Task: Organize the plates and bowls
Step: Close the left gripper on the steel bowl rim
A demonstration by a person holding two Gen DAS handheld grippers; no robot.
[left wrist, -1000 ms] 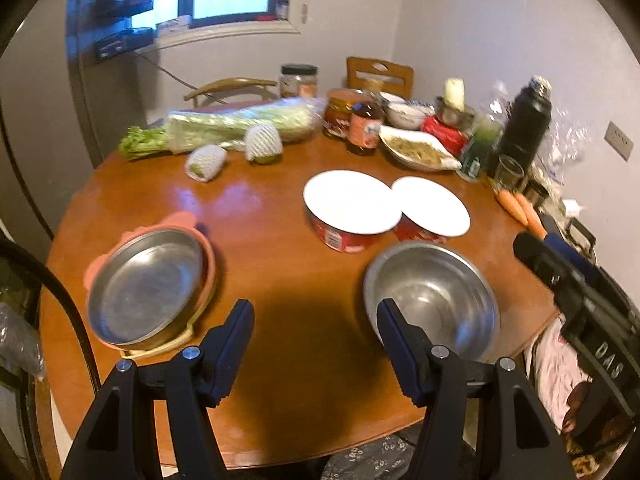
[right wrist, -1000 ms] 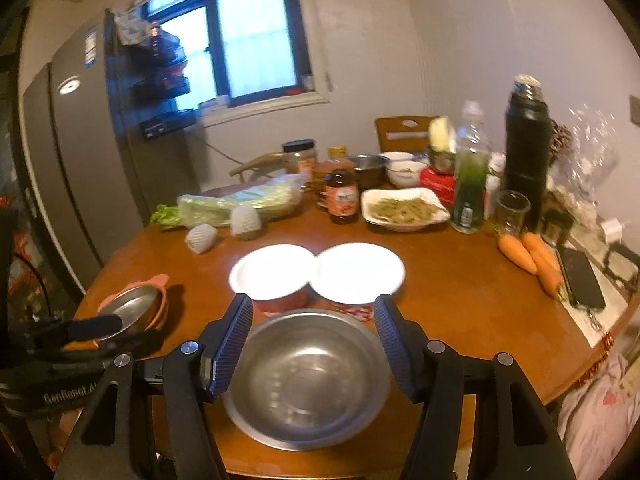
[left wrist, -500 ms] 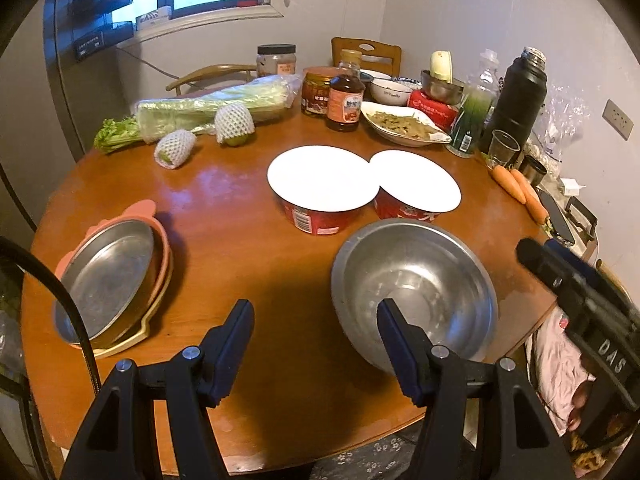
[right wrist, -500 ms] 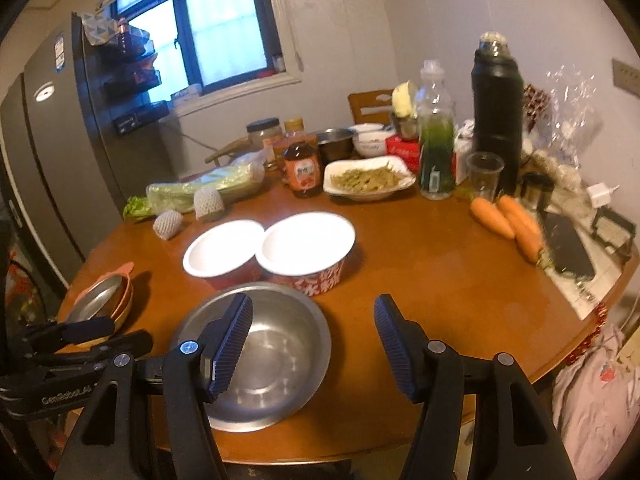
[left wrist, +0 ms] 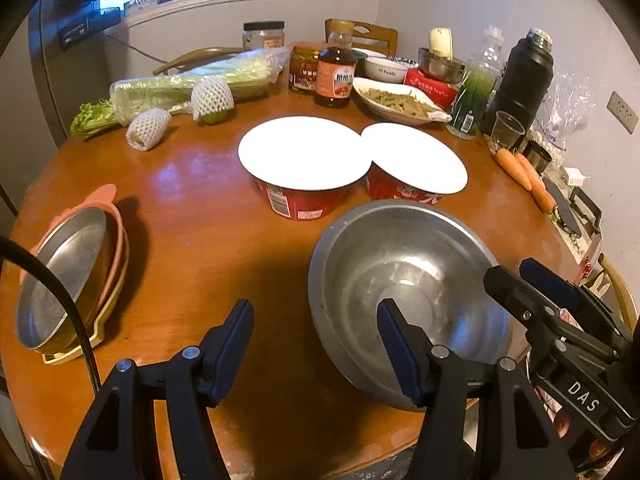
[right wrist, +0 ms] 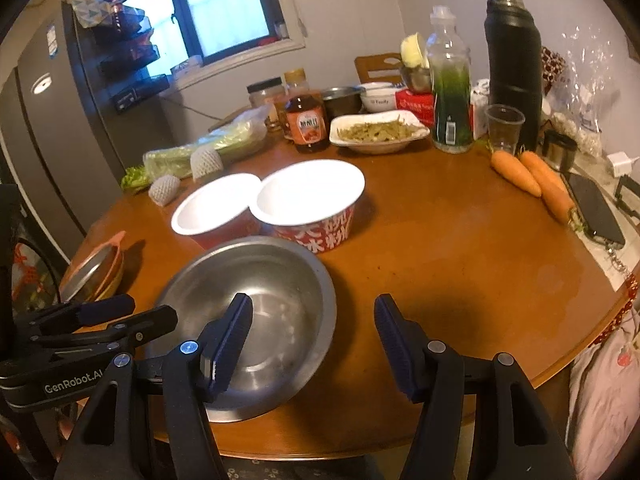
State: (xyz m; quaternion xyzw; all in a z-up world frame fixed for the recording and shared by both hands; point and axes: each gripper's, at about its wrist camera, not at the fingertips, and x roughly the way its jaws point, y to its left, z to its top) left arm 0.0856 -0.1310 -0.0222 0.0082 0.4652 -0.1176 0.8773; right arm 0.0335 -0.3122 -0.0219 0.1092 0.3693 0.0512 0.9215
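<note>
Near the front edge of the tabletop (left wrist: 192, 208) sits an empty steel bowl (left wrist: 404, 292). Both hand-held grippers, left (left wrist: 316, 344) and right (right wrist: 312, 340), hang over it with jaws apart, holding nothing. This looks like the approach; next, one jaw pair should straddle the rim. Behind the bowl stand two red paper bowls (left wrist: 304, 168), insides hidden. A steel plate (left wrist: 60, 272) lies in pink dishes at the left edge.

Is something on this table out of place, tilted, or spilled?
Nothing is spilled. The steel pan at the table's left edge sits tilted in its stack of pink and yellow trays, not flat. The big steel bowl sits close to the table's near edge. Otherwise nothing stands out.
</note>
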